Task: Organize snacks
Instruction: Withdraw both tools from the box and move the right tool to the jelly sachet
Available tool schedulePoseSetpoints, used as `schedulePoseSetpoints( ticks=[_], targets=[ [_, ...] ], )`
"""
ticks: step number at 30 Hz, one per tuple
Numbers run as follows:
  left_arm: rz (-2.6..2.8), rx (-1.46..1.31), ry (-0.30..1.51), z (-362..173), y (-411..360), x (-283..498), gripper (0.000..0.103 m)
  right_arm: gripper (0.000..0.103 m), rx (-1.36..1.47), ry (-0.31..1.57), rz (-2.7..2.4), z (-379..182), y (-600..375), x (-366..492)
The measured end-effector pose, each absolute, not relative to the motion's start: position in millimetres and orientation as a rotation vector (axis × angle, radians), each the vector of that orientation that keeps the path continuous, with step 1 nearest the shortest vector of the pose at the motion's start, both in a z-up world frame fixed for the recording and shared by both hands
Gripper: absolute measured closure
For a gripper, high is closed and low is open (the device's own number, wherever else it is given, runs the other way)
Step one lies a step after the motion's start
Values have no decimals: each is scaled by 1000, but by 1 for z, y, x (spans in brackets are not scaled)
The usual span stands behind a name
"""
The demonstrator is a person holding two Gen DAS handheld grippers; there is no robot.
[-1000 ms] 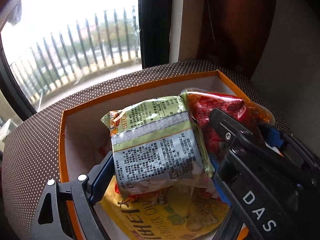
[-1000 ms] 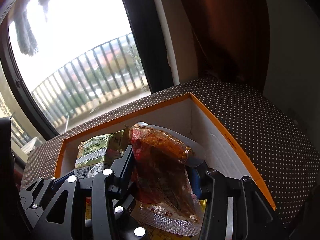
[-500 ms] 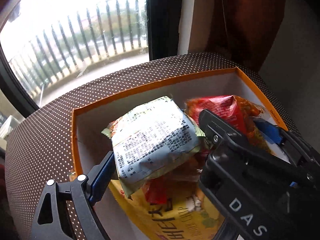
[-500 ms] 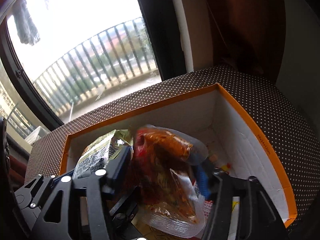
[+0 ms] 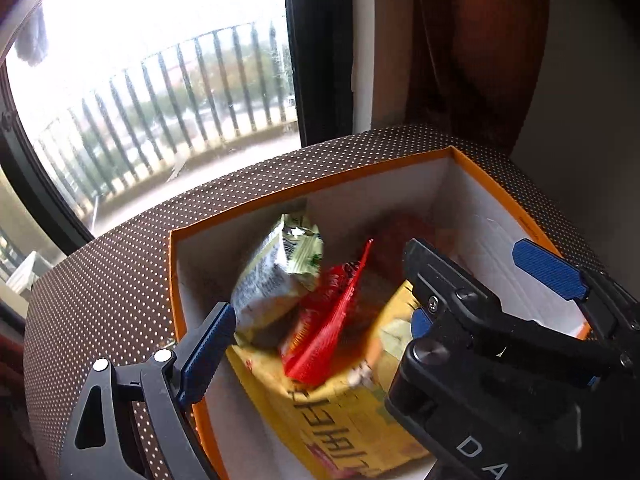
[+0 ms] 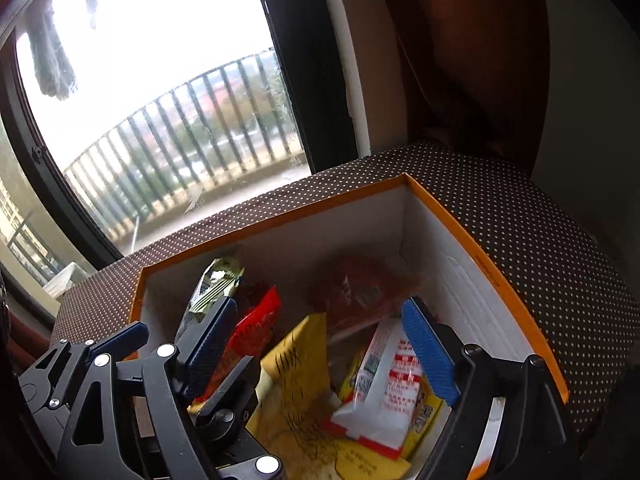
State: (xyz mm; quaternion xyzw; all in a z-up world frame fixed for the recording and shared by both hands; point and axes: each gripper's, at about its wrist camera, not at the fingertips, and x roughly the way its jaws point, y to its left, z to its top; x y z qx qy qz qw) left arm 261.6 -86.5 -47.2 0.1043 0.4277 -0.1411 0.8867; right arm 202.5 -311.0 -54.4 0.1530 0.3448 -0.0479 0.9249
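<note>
An orange-rimmed cardboard box holds the snacks. In the left wrist view a green-and-grey packet leans against the box's left wall, a red packet lies beside it, and a large yellow bag lies beneath. My left gripper is open and empty above them. In the right wrist view my right gripper is open and empty over the box; an orange-red pouch lies blurred at the back, a white-and-red packet and the yellow bag lie below.
The box sits on a brown dotted cloth. A window with a balcony railing is behind it. A dark curtain hangs at the back right.
Both grippers have opened. The green packet left my left gripper and the orange-red pouch left my right gripper; both now lie in the box. Both grippers have drawn back and up.
</note>
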Motion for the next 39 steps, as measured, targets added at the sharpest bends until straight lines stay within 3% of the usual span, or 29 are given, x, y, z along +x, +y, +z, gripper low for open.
schedulePoseSetpoints(
  ticks=[24,39],
  targets=[
    [-204,123,723,-20,-37,182,12,16,205,570,-30,-26,-252,132],
    [-127,80,648,-17,20,142,12,10,159,506,34,-23,-194,103]
  ],
)
